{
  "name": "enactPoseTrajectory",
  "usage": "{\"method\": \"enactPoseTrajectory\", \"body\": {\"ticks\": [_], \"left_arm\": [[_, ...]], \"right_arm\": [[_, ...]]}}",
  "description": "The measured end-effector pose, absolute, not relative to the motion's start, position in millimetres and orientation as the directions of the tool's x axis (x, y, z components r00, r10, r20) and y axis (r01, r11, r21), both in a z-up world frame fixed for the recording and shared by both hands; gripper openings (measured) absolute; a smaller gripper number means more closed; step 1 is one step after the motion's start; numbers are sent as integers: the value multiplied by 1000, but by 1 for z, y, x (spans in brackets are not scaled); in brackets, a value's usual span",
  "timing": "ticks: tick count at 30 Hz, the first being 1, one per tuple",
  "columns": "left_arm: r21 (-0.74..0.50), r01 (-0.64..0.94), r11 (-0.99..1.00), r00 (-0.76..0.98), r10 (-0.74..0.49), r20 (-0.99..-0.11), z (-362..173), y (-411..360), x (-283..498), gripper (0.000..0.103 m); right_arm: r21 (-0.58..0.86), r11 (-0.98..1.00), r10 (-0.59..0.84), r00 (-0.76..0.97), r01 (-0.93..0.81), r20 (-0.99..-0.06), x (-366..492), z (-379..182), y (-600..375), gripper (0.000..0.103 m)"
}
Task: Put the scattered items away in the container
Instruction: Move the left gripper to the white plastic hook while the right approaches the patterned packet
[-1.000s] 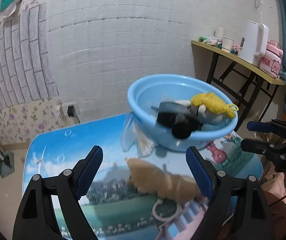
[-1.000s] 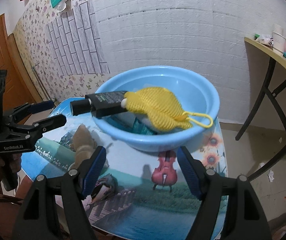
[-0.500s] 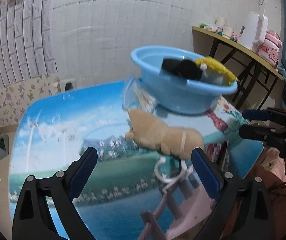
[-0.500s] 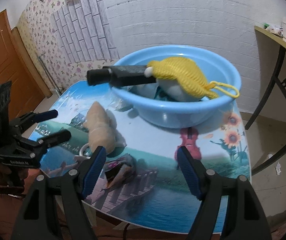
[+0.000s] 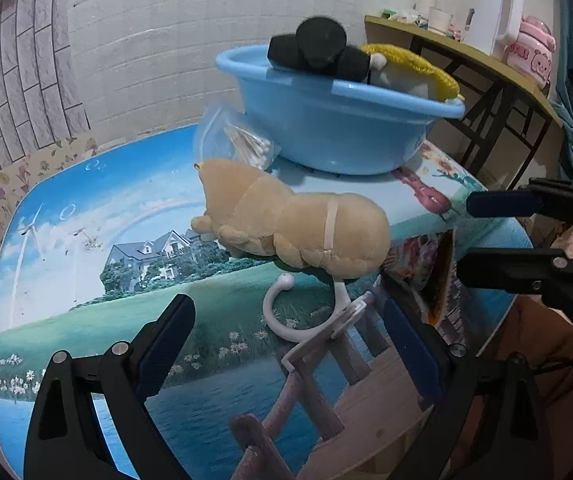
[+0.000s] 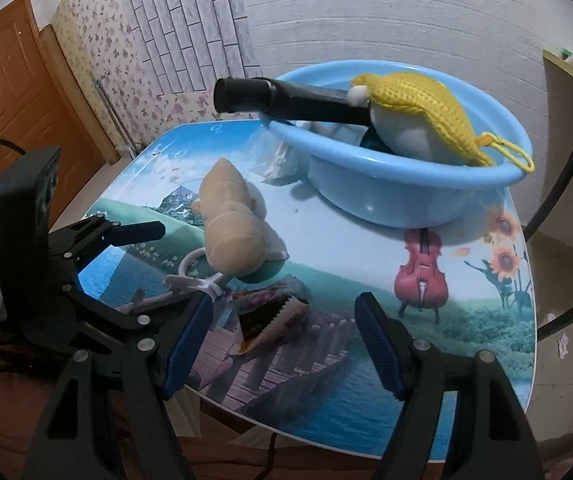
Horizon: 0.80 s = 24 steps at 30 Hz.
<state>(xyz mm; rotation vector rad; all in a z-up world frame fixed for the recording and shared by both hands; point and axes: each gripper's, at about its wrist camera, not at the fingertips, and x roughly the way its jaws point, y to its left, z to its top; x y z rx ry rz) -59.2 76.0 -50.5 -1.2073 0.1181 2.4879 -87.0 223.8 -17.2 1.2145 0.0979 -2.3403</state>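
Note:
A blue basin stands at the table's far side; it holds a black tube, a yellow knit pouch and other items. On the table lie a tan plush toy, a white hook, a flowery snack packet and a clear bag of cotton swabs. My left gripper is open and empty, low over the near table by the hook. My right gripper is open and empty just before the packet.
The picture-printed table ends close to me. A side table with a white kettle and cups stands at the right by the wall. A brown door is at the left.
Both grippers have pulled back and dropped toward the near table edge. The basin now looks farther off, and the plush, hook and packet lie closer. Both stay open.

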Motion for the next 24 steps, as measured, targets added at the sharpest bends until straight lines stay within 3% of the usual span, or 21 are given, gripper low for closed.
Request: {"method": "enactPoseTrajectory", "body": {"ticks": [6,17,24], "left_arm": [[-87,-368,-926,-554,294,-779,-53,75,-62,95],[-100,-397,-912,-544,322,-775,-52,72,-61,47],[-106,-371,-922,-556,312,-770,-53,57,-57,48]], "right_arm": [[178,-876,-400,-469,448,-787,-91,-19,227,73],[198,-858,-420,-426,474,-801,-93,-25,219,59],[191,-850,-412,-395,490,-821,-92,-37,210,46]]}}
